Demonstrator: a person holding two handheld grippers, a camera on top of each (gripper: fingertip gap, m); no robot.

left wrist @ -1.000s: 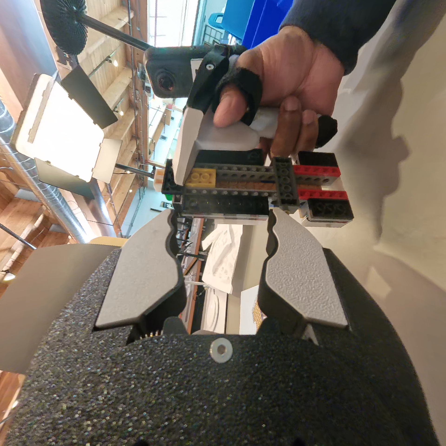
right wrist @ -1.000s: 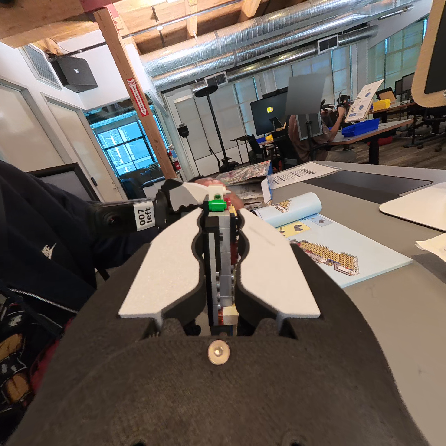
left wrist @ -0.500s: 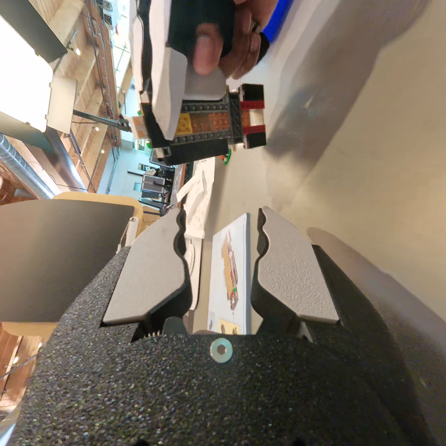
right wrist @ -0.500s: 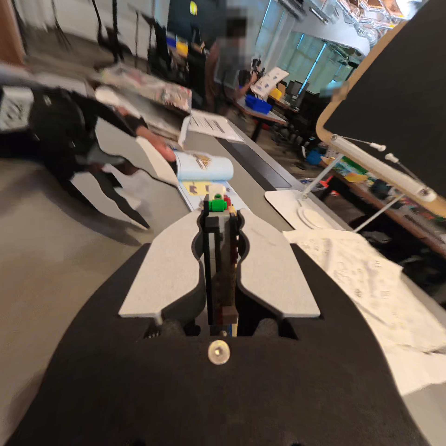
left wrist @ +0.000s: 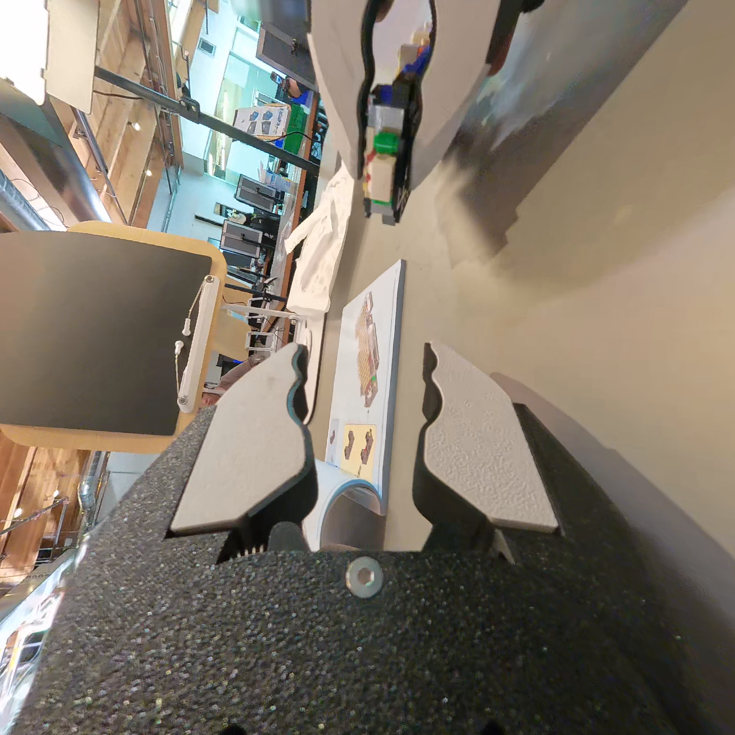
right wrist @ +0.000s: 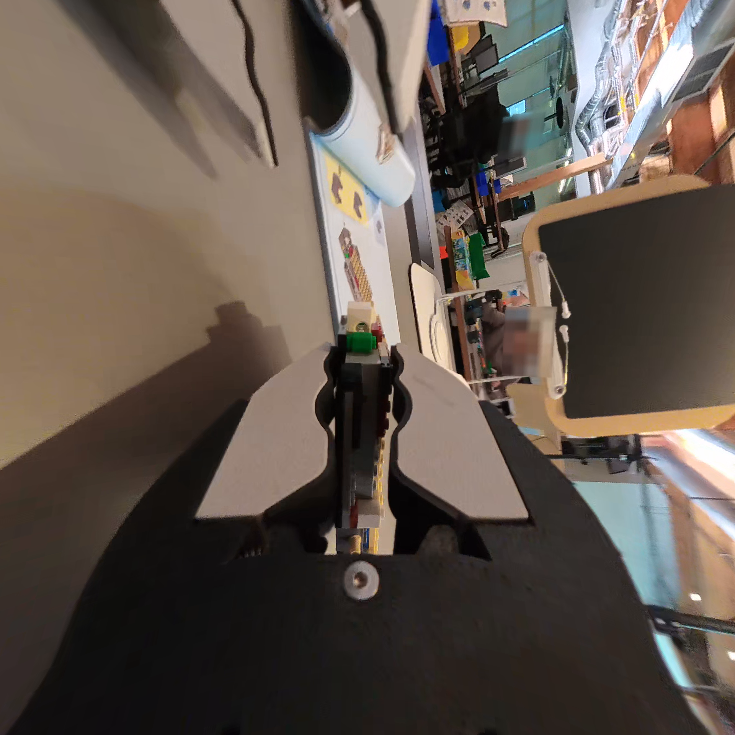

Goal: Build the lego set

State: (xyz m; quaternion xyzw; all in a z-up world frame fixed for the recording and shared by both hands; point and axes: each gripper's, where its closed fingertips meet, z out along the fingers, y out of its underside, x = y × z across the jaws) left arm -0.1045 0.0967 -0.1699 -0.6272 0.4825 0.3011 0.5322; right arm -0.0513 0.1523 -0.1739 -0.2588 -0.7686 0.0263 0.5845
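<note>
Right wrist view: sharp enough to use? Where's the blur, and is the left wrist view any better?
Right wrist view: the held black-and-grey toy-brick assembly is fairly sharp; the other gripper's pale fingers at top and the beige tabletop smear with motion. Left wrist view: sharper, the pale blue instruction booklet is crisp; only the shadow on the table is smeared. Both show wide-angle bending.
</note>
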